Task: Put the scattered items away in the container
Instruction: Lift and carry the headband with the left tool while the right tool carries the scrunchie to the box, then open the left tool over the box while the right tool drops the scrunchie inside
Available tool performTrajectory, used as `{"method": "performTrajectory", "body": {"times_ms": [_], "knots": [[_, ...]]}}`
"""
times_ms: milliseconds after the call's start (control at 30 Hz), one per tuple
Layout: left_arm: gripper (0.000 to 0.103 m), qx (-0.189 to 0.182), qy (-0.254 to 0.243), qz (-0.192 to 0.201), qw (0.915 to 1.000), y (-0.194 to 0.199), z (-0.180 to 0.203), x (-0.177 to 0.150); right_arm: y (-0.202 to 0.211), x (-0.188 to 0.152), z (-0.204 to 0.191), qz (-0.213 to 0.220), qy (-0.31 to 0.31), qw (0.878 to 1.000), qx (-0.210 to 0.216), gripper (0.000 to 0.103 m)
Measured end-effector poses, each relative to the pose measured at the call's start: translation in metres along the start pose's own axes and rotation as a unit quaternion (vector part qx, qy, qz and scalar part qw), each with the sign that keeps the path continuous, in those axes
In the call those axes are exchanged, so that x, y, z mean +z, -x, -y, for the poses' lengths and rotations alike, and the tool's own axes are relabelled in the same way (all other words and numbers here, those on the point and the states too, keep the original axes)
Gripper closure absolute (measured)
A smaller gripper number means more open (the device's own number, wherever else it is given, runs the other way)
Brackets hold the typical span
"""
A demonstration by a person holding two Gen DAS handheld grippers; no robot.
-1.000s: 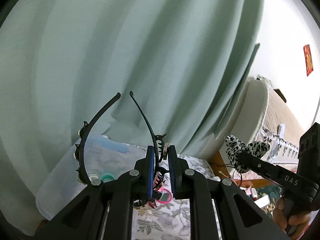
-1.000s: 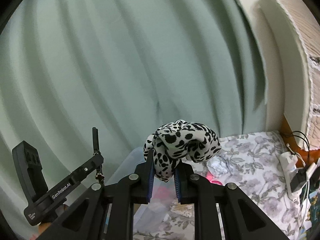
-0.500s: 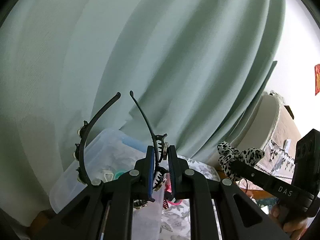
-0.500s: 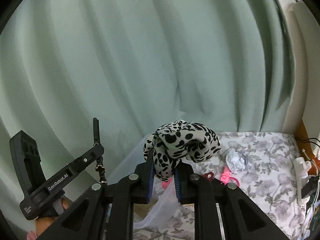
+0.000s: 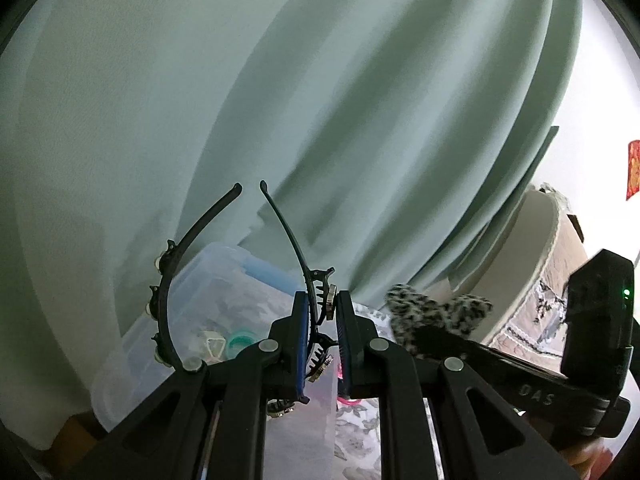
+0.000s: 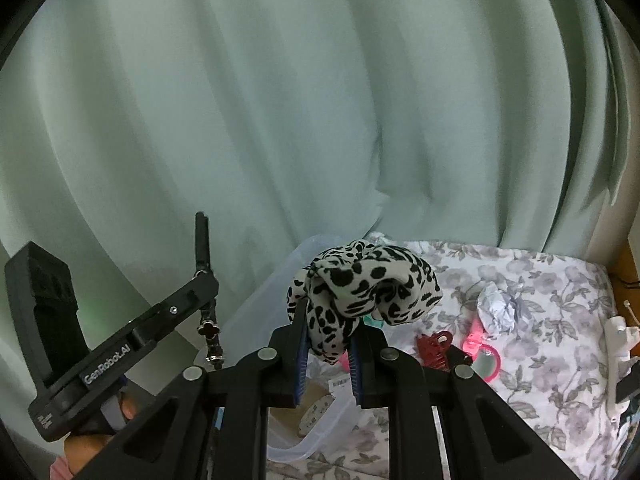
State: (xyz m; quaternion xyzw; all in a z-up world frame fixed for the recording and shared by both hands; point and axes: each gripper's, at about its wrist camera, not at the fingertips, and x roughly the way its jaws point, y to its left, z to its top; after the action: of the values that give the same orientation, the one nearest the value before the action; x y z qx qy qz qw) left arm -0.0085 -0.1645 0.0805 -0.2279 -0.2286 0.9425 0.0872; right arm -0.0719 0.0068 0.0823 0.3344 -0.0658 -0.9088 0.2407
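Observation:
My left gripper (image 5: 322, 304) is shut on a thin black headband (image 5: 286, 236) set with small clips; its two ends curve up over the clear plastic container (image 5: 208, 280). My right gripper (image 6: 326, 320) is shut on a black-and-white spotted scrunchie (image 6: 360, 284), held above the container's (image 6: 256, 312) right side. The left wrist view shows the scrunchie (image 5: 436, 308) at the right, close to the left gripper. In the right wrist view the left gripper (image 6: 206, 280) stands at the left with the headband (image 6: 202, 240) upright. Small items lie inside the container.
A floral cloth (image 6: 540, 292) covers the table. On it, right of the container, lie a red claw clip (image 6: 434, 346), a pink ring item (image 6: 486, 356) and a crumpled paper ball (image 6: 498, 308). A green curtain (image 6: 320, 120) hangs close behind. A white plug strip (image 6: 618, 340) lies at the right edge.
Both grippers have moved toward the container and dipped lower, each keeping its item. The container and the clips on the cloth now show larger and closer.

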Motion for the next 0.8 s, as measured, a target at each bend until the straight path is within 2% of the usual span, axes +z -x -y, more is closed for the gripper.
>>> {"method": "performTrajectory", "body": {"times_ms": [267, 467, 800], "knots": [[0.089, -0.009, 0.008, -0.029, 0.9995, -0.029, -0.008, 0.002, -0.021, -0.005, -0.007, -0.024, 0.003, 1.0, 0.0, 0.084], [0.089, -0.013, 0.017, -0.045, 0.9988, -0.033, -0.022, -0.011, -0.026, -0.008, -0.011, -0.048, 0.007, 0.999, 0.006, 0.084], [0.089, -0.018, 0.032, -0.065, 0.9973, -0.044, -0.031, -0.014, -0.04, -0.012, -0.006, -0.075, 0.003, 0.997, 0.006, 0.084]]}}
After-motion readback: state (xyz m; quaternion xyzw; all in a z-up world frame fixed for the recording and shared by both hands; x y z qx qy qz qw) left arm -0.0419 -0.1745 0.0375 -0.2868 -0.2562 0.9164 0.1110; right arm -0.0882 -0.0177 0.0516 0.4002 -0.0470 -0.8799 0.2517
